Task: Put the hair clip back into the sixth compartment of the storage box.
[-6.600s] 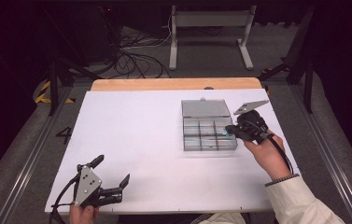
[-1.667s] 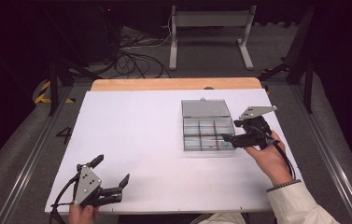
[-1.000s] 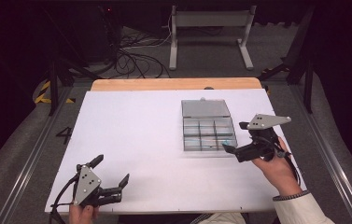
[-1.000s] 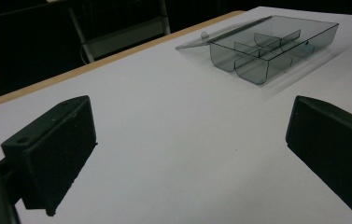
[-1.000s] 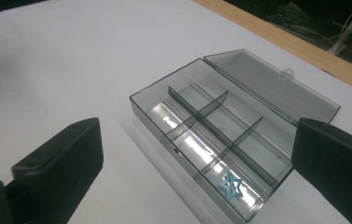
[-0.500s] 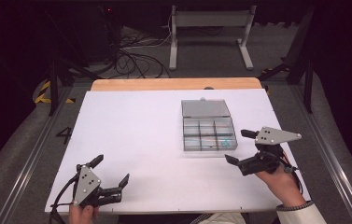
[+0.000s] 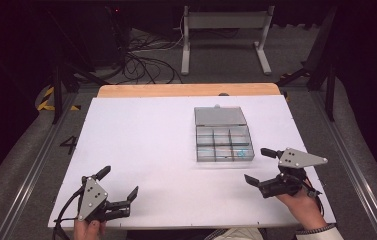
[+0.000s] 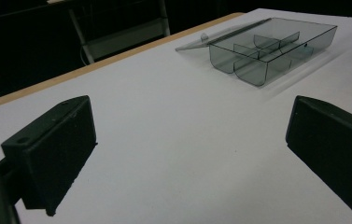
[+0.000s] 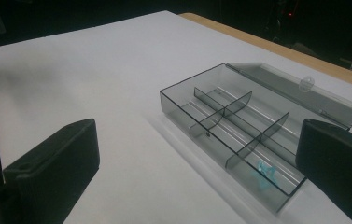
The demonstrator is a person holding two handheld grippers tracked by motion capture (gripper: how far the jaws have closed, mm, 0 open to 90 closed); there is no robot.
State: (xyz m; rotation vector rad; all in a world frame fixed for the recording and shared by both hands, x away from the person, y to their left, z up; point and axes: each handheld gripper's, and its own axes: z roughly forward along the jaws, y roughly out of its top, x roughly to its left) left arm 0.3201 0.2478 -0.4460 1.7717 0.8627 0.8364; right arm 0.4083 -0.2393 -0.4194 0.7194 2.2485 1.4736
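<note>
A clear grey compartment box (image 7: 215,143) lies right of the table's middle, with its lid (image 7: 219,116) folded open on the far side. A small blue thing (image 7: 243,152) rests in the near right compartment; it shows as a pale blue thing (image 9: 264,170) in the right gripper view. My right gripper (image 7: 257,165) hangs open with nothing in it, near the right edge and just nearer than the box. My left gripper (image 7: 120,181) is open with nothing in it at the near left corner. In the left gripper view the box (image 8: 267,51) lies far ahead.
The white table top (image 7: 146,145) ends in a wooden strip (image 7: 186,90) at the far edge. Beyond it stand a metal frame (image 7: 223,30) and floor cables (image 7: 146,55). A black "4" mark (image 7: 69,145) lies at the left edge.
My right gripper has drawn back from the box's right side toward the near right edge of the table, jaws open. The left gripper has stayed still.
</note>
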